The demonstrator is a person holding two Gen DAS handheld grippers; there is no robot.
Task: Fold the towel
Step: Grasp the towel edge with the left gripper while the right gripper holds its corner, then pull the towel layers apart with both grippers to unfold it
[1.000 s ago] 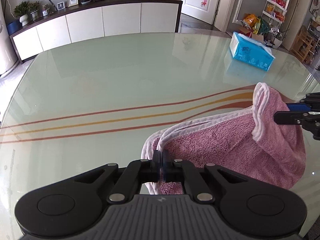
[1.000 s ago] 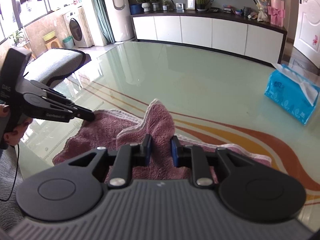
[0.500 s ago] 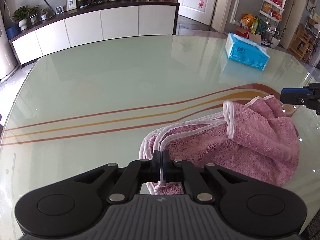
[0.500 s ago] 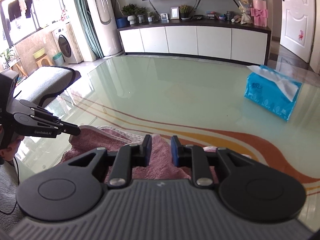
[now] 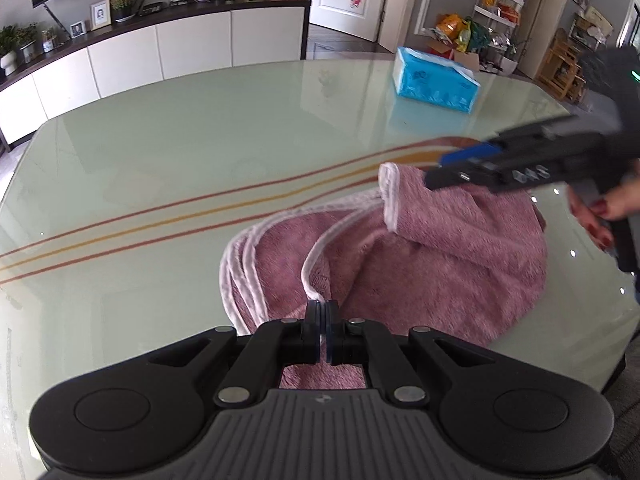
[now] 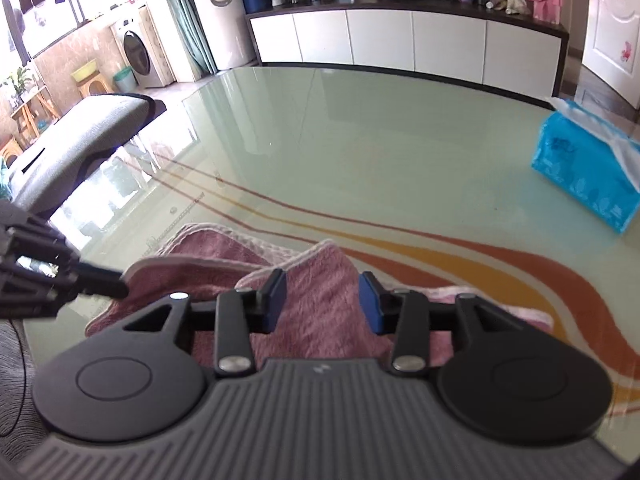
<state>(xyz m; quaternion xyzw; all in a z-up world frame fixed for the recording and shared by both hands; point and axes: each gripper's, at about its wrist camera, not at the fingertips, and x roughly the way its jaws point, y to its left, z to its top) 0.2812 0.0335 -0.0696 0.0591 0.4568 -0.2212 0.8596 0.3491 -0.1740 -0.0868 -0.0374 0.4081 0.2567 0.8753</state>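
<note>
Terry-soft, limp pink towel [image 5: 420, 264]: we keep left gripper [image 5: 321, 322] clamped on its white hem while right gripper [image 6: 322, 300] jaws are opening, pads clear; regrasp at a corner.

A wide, pale-green glass-topped table [image 5: 168, 152] with rounded corners carried everything, glossy and mirroring the room. Curved red and orange stripes [image 6: 460, 252] swept across its surface. A rumpled pink terry towel with white trim [image 5: 440, 264] lay bunched near the close edge, over the stripes. Well apart, toward the far corner, sat a bright blue soft pack of tissues [image 5: 434, 80].
</note>
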